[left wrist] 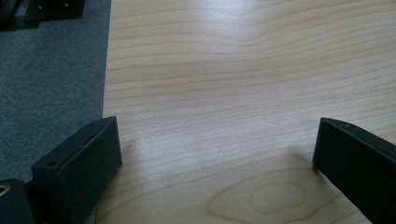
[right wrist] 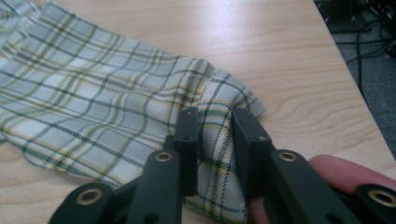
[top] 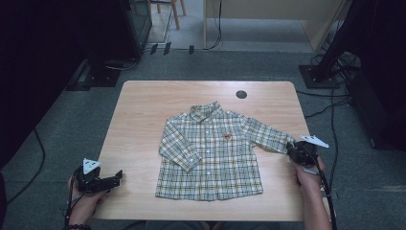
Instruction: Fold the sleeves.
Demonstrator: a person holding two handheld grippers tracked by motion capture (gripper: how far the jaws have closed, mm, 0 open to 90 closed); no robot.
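Shirt (top: 209,153), plaid with green and yellow lines on a pale ground, lies face up and flat near the middle of the wooden table (top: 143,110), collar toward the far edge and hem toward the person. In the high view the sleeve on the left side is folded in over the shirt body, while the sleeve (top: 268,136) on the right side extends outward toward the table's right edge. The right gripper (top: 293,149) sits at the cuff end of that extended sleeve, near the right edge of the table, held by the person's right hand (top: 309,175). In the right gripper view its two black jaws are clamped together on a raised fold of the cuff fabric (right wrist: 215,135), with the cloth pinched between the pads and bunched up above the tabletop; the rest of the sleeve spreads flat to the left of the jaws. The left gripper (top: 118,176) rests low over the near left corner of the table, well apart from the shirt, held by the person's left hand (top: 84,199). In the left gripper view its jaws stand wide apart over bare wood, with nothing between them. A small dark round grommet (top: 241,94) is set in the tabletop near the far edge, beyond the collar.
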